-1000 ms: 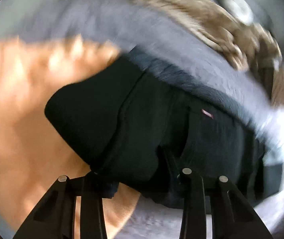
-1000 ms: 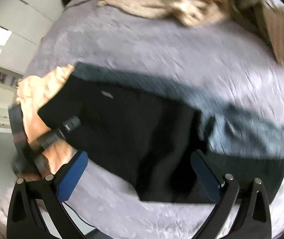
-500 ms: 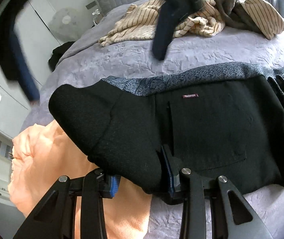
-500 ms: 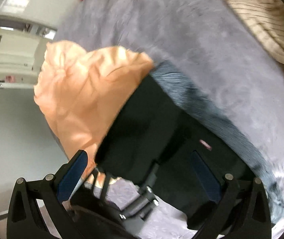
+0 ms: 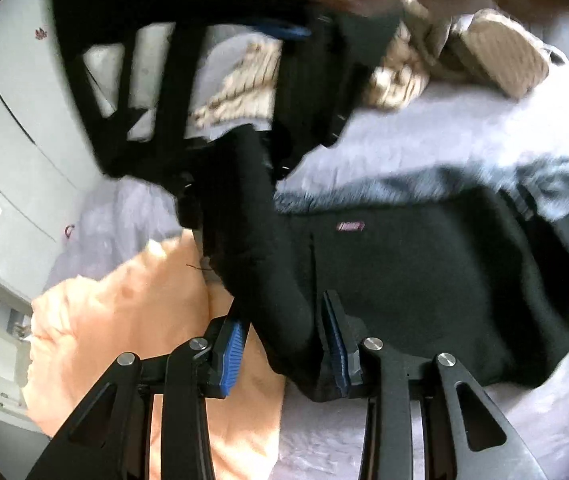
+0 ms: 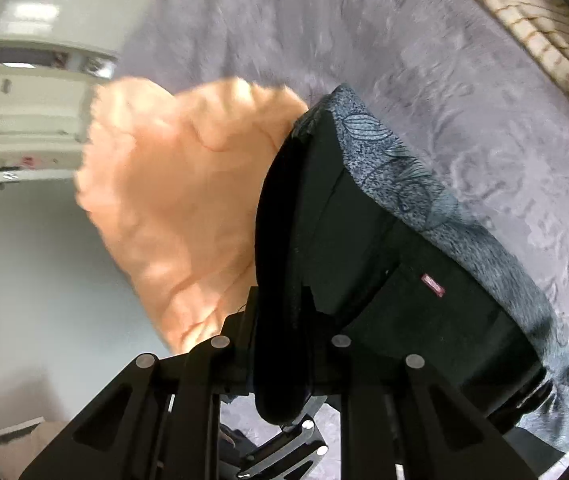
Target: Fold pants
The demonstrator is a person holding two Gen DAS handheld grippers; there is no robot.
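Two blue-padded fingers of my left gripper (image 5: pixel 282 336) pinch a bunched edge of the black knit pants (image 5: pixel 424 280) lying on the lilac bedspread (image 5: pixel 424 136), beside an orange cloth (image 5: pixel 132 304). Right view: my right gripper (image 6: pixel 280 344) clamps that same raised black fold, its pads buried in fabric.

pants (image 5: pixel 424 280) — black, pink tag | folded, flat on bed
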